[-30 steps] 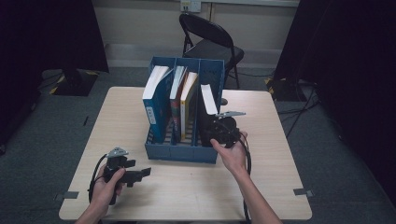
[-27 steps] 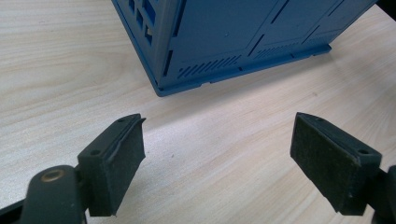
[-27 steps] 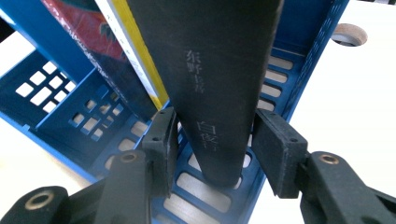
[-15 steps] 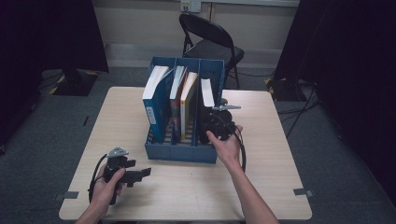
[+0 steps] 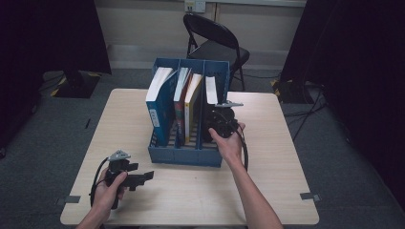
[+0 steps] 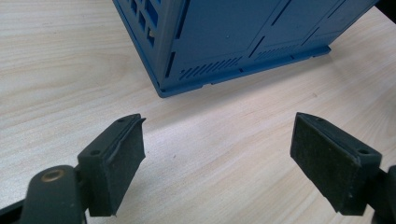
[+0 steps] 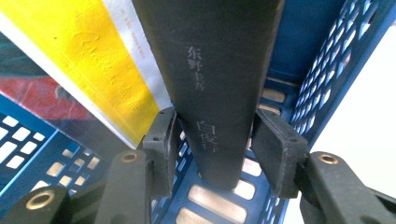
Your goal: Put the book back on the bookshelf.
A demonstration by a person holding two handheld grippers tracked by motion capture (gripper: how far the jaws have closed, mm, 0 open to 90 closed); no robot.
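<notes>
Book (image 7: 219, 70): dark, near-black cover with pale printed characters running down its spine; white page edges (image 5: 211, 89) showing at the top. It is standing almost upright, leaning slightly, in the rightmost compartment of the blue file rack (image 5: 188, 155), alone in that slot, with its lower end sitting on the slotted floor. The rack is standing at the middle of the table, toward the far side. The book's lower spine is lying between two black jaws, which are standing just beside its two faces.
</notes>
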